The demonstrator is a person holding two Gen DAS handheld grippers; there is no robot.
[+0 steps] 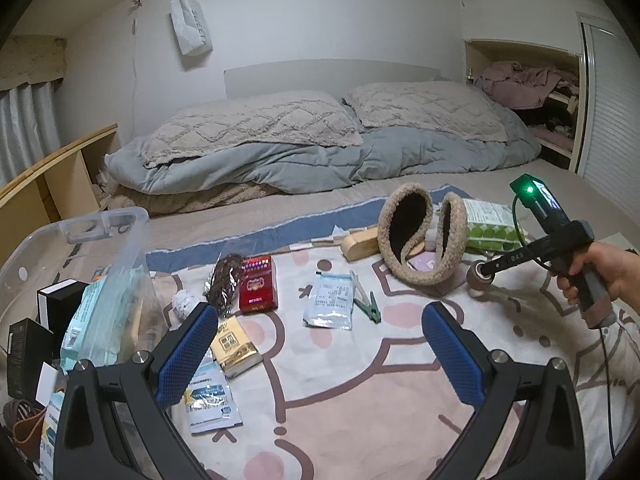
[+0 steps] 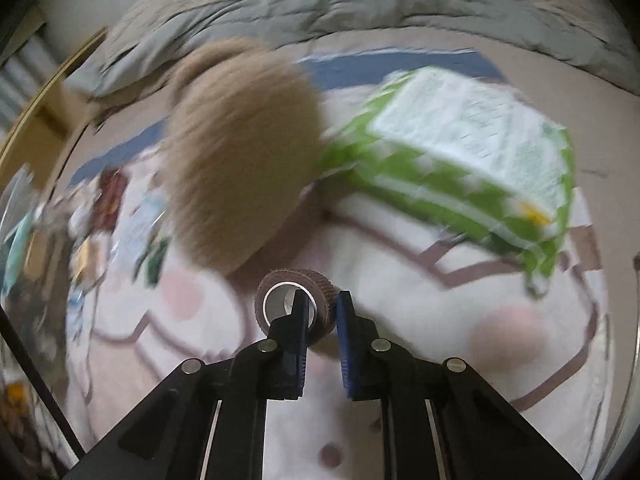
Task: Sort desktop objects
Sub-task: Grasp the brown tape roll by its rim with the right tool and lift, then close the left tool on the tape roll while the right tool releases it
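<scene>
Right wrist view, centre low: the right tool (image 2: pixel 320 312) pinches only one wall of the brown bandage roll (image 2: pixel 294 300), lifted off the patterned blanket (image 2: pixel 400 248); a swing could twist it free. Left tool (image 1: pixel 320 344) stands open, empty.

Ahead of the tool stands a white wall (image 1: pixel 304 20) with a white paper bag (image 1: pixel 191 26) hanging on it. Below it lie 2 beige pillows (image 1: pixel 256 128) on a grey duvet (image 1: pixel 320 160). Far left hangs a grey curtain (image 1: pixel 24 120) beside a wooden shelf (image 1: pixel 60 168). Right of the pillows, an open cupboard (image 1: pixel 528 92) holds clothes, next to a white slatted door (image 1: pixel 612 112).
</scene>
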